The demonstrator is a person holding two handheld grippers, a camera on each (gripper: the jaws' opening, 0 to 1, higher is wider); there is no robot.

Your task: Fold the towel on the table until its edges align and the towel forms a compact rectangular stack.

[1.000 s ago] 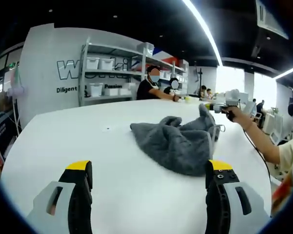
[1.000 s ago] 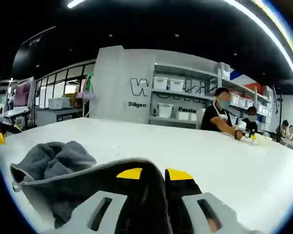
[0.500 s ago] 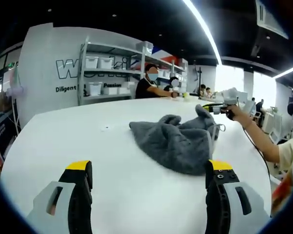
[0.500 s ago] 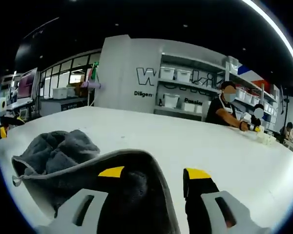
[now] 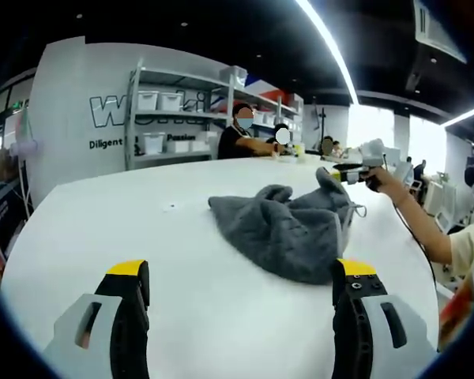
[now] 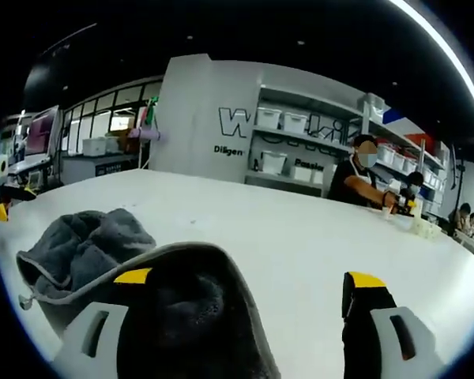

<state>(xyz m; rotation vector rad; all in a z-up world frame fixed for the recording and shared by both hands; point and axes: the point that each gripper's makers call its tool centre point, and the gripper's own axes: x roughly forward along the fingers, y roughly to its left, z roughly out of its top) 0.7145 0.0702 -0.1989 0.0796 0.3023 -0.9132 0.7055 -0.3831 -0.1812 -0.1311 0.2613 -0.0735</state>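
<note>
Grey towel (image 5: 288,230): crumpled in a heap on the white table (image 5: 142,229); one fold draped over the right gripper (image 6: 249,288), jaws wide apart. Left gripper (image 5: 241,280): jaws apart, above bare tabletop, short of the towel.

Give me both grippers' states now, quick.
Left gripper: open, jaws wide apart, holding nothing, short of the grey towel.
Right gripper: open, jaws spread; towel fabric draped over the left jaw, not clamped.
</note>
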